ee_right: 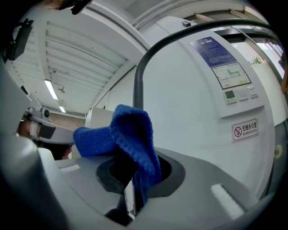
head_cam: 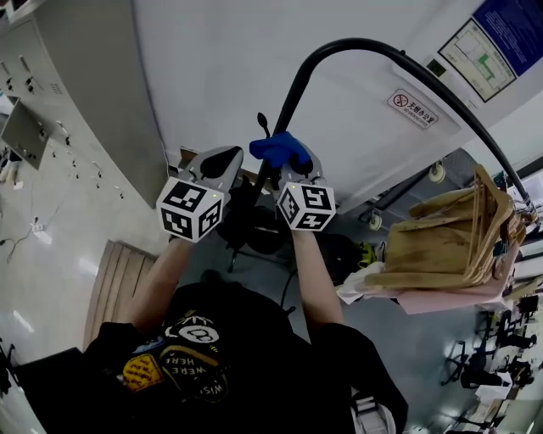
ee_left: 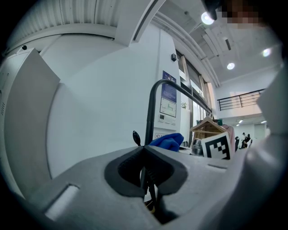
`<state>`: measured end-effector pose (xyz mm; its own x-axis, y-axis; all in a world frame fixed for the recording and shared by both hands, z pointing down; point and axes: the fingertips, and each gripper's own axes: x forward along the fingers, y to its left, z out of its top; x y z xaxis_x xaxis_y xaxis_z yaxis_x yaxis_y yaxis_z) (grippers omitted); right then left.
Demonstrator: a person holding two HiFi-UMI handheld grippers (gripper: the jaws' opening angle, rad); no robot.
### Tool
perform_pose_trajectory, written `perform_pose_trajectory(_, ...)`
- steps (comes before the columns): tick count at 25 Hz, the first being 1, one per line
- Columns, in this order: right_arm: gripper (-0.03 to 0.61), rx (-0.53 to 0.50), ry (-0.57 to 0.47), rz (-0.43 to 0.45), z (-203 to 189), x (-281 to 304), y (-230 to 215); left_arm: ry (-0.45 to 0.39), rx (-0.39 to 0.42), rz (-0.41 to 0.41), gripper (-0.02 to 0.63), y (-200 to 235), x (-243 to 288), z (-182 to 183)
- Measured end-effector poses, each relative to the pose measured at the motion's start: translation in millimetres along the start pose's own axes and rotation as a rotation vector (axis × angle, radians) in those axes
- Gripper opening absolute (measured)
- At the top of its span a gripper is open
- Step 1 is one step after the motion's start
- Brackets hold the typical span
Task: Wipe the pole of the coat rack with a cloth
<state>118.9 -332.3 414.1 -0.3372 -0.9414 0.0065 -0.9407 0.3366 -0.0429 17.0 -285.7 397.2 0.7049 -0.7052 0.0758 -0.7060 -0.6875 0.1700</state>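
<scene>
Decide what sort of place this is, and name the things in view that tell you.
Probably a large office or workshop building, indoors: a no-smoking sign and a blue notice hang on the white wall, a grey metal cabinet stands alongside, and a railed upper gallery shows beyond.

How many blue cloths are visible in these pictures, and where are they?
1. The blue knitted cloth is clamped in the right tool, at the black metal pole. The left tool is shut and holds no cloth. Others may be hidden elsewhere.
</scene>
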Motion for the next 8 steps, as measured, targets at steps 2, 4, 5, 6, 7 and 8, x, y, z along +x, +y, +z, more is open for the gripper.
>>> perform_pose_trajectory(2,0.052,0.000,0.001,0.001,0.2,0.4,0.4,-0.002,0.000,-0.003,0.003,-0.1,-0.4,1.0)
perform_pose_trajectory(4,0.053,0.007,0.003,0.003,-0.3,0.0,0.2,-0.003,-0.003,-0.002,0.003,0.5,-1.0,2.1)
perform_pose_trajectory(5,0.052,0.013,0.005,0.003,-0.8,-0.6,-0.4,-0.003,-0.005,0.000,0.003,1.0,-1.2,2.6)
perform_pose_trajectory(6,0.052,0.019,0.006,0.002,-1.3,-1.4,-1.4,-0.003,-0.007,0.001,0.003,1.4,-1.2,3.1)
perform_pose_trajectory(7,0.052,0.025,0.007,0.000,-1.6,-2.3,-2.5,-0.002,-0.009,0.002,0.003,1.8,-1.2,3.7)
perform_pose_trajectory(8,0.053,0.030,0.008,-0.001,-1.9,-3.2,-3.8,-0.002,-0.011,0.003,0.003,2.1,-1.2,4.3)
